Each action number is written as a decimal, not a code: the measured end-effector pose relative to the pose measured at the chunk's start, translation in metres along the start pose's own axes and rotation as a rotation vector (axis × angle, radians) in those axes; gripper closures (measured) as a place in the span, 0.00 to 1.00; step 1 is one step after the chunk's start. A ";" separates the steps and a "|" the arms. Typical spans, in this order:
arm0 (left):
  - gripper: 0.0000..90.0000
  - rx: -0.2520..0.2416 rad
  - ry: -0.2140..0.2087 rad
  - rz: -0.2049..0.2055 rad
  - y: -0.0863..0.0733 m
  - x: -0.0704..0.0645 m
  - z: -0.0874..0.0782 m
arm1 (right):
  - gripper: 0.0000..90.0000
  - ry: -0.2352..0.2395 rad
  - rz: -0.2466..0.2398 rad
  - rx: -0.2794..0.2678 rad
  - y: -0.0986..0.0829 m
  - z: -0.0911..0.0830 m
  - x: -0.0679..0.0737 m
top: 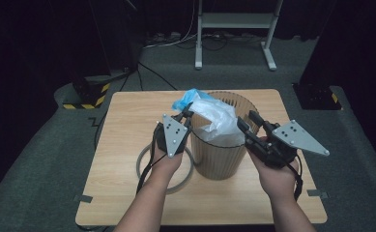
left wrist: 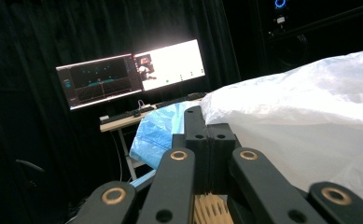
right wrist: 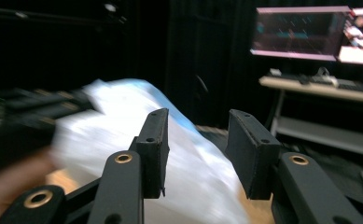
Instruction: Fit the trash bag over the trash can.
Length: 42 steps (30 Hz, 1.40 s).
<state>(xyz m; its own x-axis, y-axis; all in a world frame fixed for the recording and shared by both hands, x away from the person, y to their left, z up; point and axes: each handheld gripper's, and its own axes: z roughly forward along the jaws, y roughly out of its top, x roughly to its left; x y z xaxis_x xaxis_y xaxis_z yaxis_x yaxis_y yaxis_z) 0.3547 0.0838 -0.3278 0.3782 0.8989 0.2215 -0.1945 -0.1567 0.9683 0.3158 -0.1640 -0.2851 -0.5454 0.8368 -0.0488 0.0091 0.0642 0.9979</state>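
Thin white plastic bag (top: pixel 218 122) is sitting bunched in the mouth of a ribbed bin (top: pixel 223 154) mid-table, the left tongs (top: pixel 188 115) clamping shut on its left edge at the rim while the right tongs (top: pixel 246 123) are hanging open at the right rim. The film is likely tearing or slipping free if the left tongs are pulling hard, and the light bin may be tipping. The pale wood table (top: pixel 127 159) is standing on grey carpet in a black-curtained room, a grey ring (top: pixel 142 162) lying left of the bin.

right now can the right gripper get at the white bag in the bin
Probably yes. The right gripper hangs open at the bin rim, and the white bag bulges just past its jaws with nothing between. The left gripper is shut at the far side.
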 end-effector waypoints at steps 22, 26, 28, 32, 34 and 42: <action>0.99 -0.068 -0.049 0.061 0.019 -0.022 -0.014 | 0.55 0.051 -0.063 0.073 0.007 0.024 0.028; 0.97 -0.089 -0.067 0.046 0.025 -0.021 -0.019 | 0.89 0.073 -0.073 0.112 0.000 0.035 0.029; 0.92 -0.074 -0.071 0.055 0.022 -0.019 -0.020 | 0.99 0.062 -0.062 0.090 -0.002 0.033 0.025; 0.71 -0.055 -0.070 0.033 0.008 -0.015 -0.027 | 1.00 0.006 -0.069 0.067 -0.005 0.030 0.015; 0.62 -0.053 -0.053 0.021 0.001 -0.012 -0.032 | 0.99 -0.002 -0.050 0.057 -0.007 0.027 0.009; 0.45 -0.008 0.015 -0.084 -0.024 0.015 -0.035 | 0.99 -0.027 -0.016 0.038 -0.014 0.017 -0.004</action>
<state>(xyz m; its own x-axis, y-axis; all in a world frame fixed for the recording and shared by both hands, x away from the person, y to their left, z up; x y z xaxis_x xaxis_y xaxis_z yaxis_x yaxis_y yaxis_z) 0.3333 0.1154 -0.3513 0.3803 0.9146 0.1375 -0.1702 -0.0770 0.9824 0.3322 -0.1590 -0.2999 -0.5232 0.8496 -0.0667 0.0329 0.0984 0.9946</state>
